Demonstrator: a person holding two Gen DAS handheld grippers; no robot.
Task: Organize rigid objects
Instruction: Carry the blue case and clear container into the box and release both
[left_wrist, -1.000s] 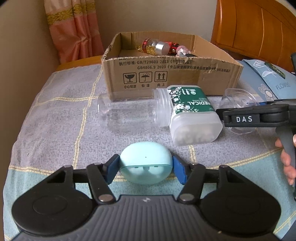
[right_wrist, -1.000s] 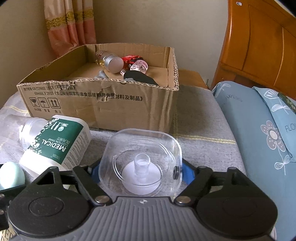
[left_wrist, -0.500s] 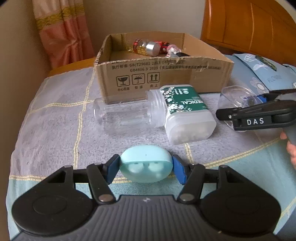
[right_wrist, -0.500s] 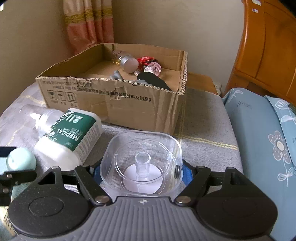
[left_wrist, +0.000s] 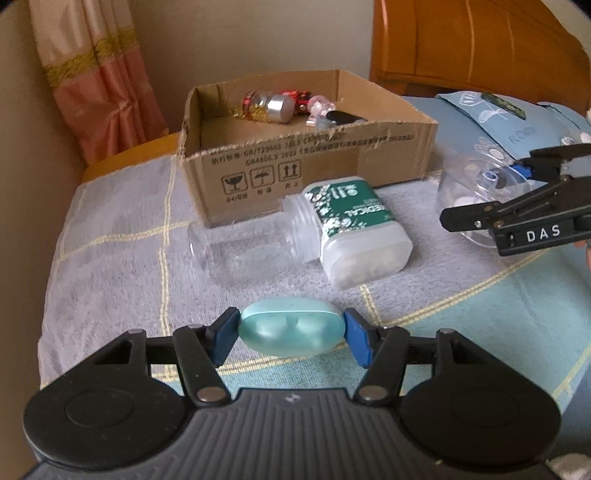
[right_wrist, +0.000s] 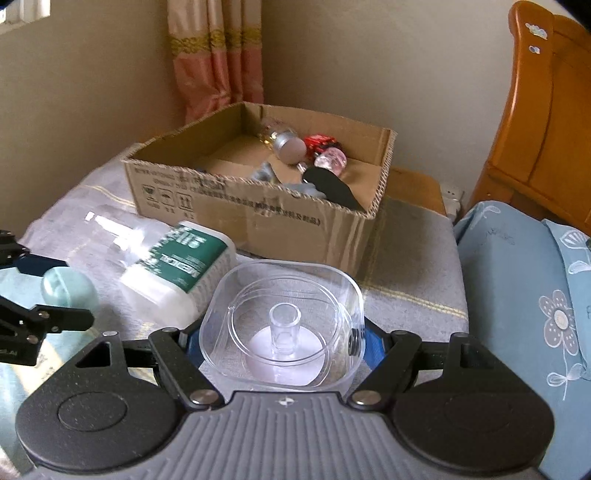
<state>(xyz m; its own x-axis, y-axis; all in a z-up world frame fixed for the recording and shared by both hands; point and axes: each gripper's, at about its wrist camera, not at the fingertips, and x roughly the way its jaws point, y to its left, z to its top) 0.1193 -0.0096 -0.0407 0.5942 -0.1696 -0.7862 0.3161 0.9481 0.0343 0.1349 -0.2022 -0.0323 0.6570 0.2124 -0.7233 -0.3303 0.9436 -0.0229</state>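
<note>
My left gripper (left_wrist: 291, 334) is shut on a pale teal earbud case (left_wrist: 291, 328) and holds it above the checked blanket. My right gripper (right_wrist: 282, 341) is shut on a clear plastic container (right_wrist: 282, 325) with a small tube at its centre; it also shows at the right of the left wrist view (left_wrist: 476, 192). The open cardboard box (left_wrist: 314, 162) stands ahead with several small items inside. In front of it lie a green-labelled medical swab box (left_wrist: 354, 236) and a clear empty jar (left_wrist: 251, 243), side by side.
A blue floral pillow (right_wrist: 535, 314) lies to the right. A wooden headboard (right_wrist: 546, 110) stands behind it. A pink curtain (left_wrist: 92, 81) hangs at the back left. The checked blanket (left_wrist: 110, 258) covers the bed.
Both grippers have risen with their objects and tilted, so the box interior shows more. The right gripper has moved up and toward the box.
</note>
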